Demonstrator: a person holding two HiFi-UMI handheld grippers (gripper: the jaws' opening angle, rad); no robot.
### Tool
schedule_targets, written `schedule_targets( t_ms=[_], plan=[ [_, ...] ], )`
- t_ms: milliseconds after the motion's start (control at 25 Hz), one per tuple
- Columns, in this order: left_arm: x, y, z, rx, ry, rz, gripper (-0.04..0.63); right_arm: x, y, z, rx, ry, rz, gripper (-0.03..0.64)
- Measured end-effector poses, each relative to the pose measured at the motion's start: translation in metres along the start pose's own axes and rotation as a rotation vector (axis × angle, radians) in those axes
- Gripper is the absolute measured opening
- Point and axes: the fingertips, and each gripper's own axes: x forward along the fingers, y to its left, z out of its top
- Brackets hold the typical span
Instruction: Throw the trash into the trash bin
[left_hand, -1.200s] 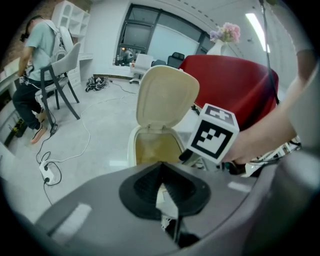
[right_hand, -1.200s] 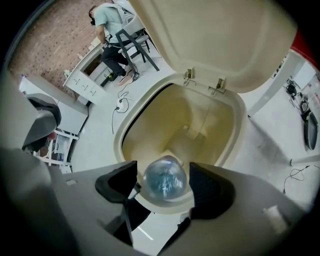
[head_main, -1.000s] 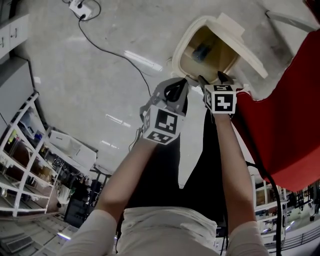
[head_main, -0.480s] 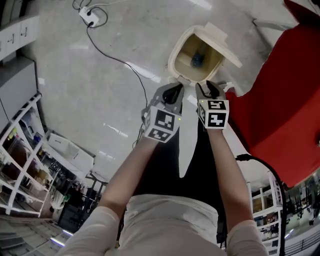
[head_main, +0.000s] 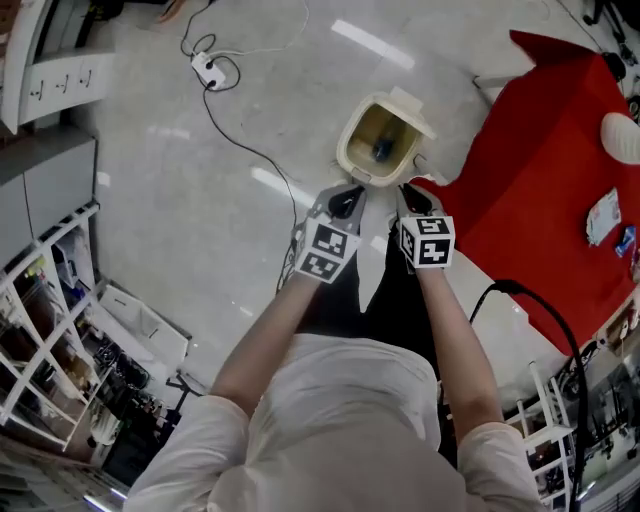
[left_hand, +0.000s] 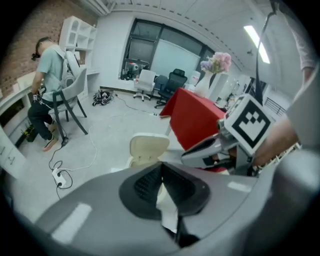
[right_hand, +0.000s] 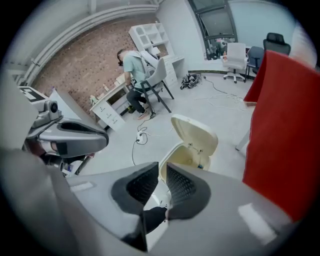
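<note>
In your head view the trash bin (head_main: 347, 152) sits small in the upper middle of the frame. The bluish scrap (head_main: 382, 150) lying inside it is too small to identify. In your left gripper view the jaws cover the bin's body, so only the raised lid (left_hand: 148, 148) shows above them. In your right gripper view the jaws cut off the bin's lower part. Your own arms (head_main: 262, 335) fill the bottom of the head view and hide the floor (head_main: 200, 200) there.

The bin stands upright on the floor with its mouth facing up. The lid is swung open and tipped back toward the upper right of the head view, on the side nearest the red-covered surface (head_main: 540, 190). Seen from above, the mouth is a rounded oblong running from lower left to upper right, with the hinge at the upper-right end.

Both grippers show just below the bin's lower edge in the head view and are clear of it. Your left gripper (head_main: 347, 197) is toward the lower left of the bin and your right gripper (head_main: 408, 193) toward the lower right. The left gripper's jaws meet at the tips with nothing between them. The right gripper's jaws have just been closing and now stand a narrow slit apart, empty, with the bin's open mouth showing just above the slit.
</note>
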Motion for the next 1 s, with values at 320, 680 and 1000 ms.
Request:
schedule_targets(
  t_ms=[320, 680, 1000],
  plan=[
    [-0.058, -0.04, 0.04, 0.07, -0.008, -0.048, 0.005, -0.09, 0.032, 0.032, 0.009, -0.105, 0.055, 0.002],
    [-0.111, -0.089, 0.073, 0.1, -0.039, -0.137, 0.005, -0.164, 0.061, 0.041, -0.024, -0.164, 0.102, 0.001],
    [-0.136, -0.1, 0.098, 0.149, -0.047, -0.165, 0.005, -0.199, 0.066, 0.062, -0.036, -0.226, 0.094, 0.002]
  ],
)
